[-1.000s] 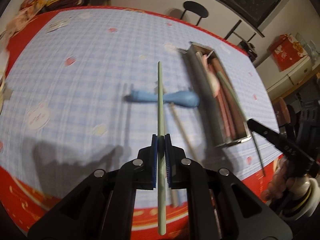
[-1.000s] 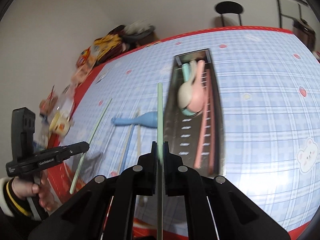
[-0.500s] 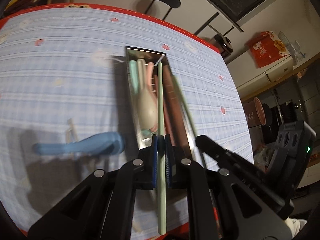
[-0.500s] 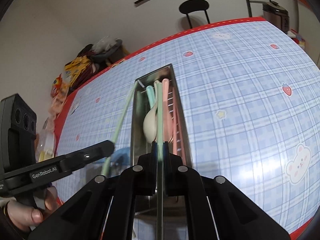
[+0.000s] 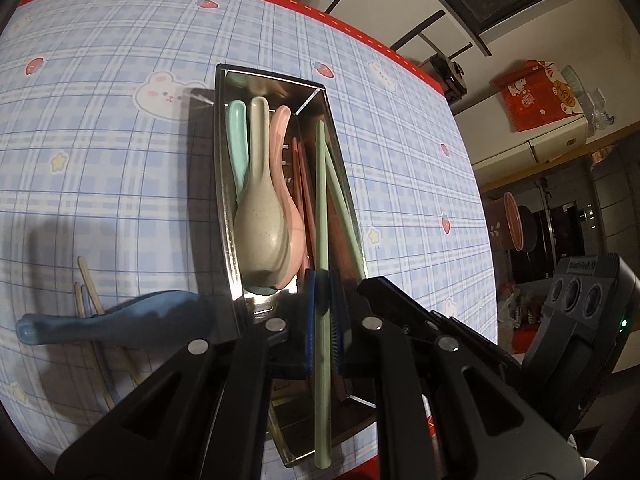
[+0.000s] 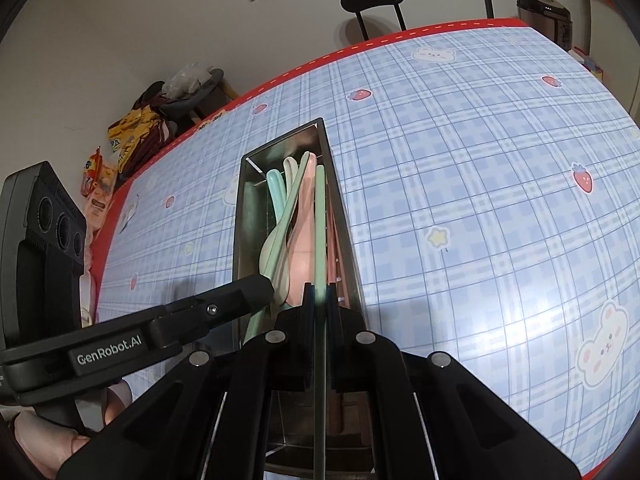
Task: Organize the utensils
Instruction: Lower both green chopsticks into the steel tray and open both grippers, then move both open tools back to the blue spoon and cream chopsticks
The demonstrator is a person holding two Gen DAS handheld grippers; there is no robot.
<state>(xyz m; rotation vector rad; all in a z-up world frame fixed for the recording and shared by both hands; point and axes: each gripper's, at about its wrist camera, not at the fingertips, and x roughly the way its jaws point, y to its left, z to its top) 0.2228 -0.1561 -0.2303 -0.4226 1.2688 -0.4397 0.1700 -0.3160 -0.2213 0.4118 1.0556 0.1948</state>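
Jaws of both grippers clamp green chopsticks – over the tray [image 5: 224, 184], inside its rims.

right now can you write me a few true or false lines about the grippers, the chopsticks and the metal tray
1. Each gripper is shut on a green chopstick. True: the left gripper clamps the left green chopstick and the right gripper clamps the right green chopstick.
2. The metal tray is empty. False: it holds three spoons, among them a beige spoon and a pink spoon, plus chopsticks.
3. The blue spoon lies in the tray. False: it lies on the tablecloth beside the tray.
4. Both held chopsticks point along the tray. True.
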